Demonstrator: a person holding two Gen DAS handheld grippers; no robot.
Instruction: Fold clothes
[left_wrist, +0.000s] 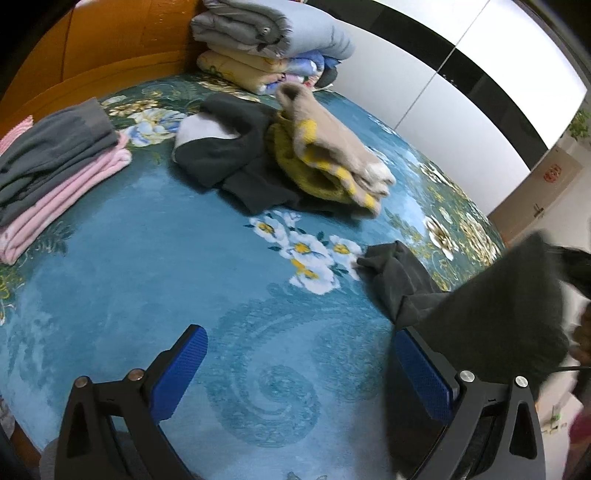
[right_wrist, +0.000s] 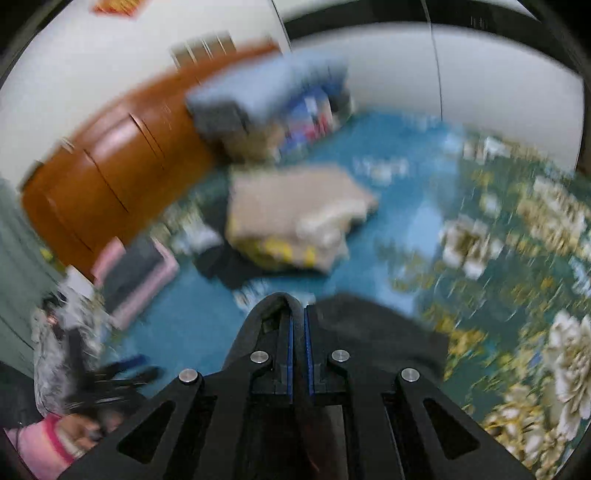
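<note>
Right tool (right_wrist: 298, 314) pinches the dark garment (left_wrist: 491, 317); left tool (left_wrist: 299, 369) spread above the bed (left_wrist: 147, 280); best to grip the free corner (left_wrist: 369, 260), pull taut

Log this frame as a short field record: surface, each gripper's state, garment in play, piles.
surface: blue floral bedspread
left gripper: jaws wide open, holding nothing
right gripper: jaws shut on dark grey garment
folded stack: grey on pink, left side
unfolded heap: beige-and-yellow knit over dark clothing
bedding pile: by headboard
right view: motion-blurred
</note>
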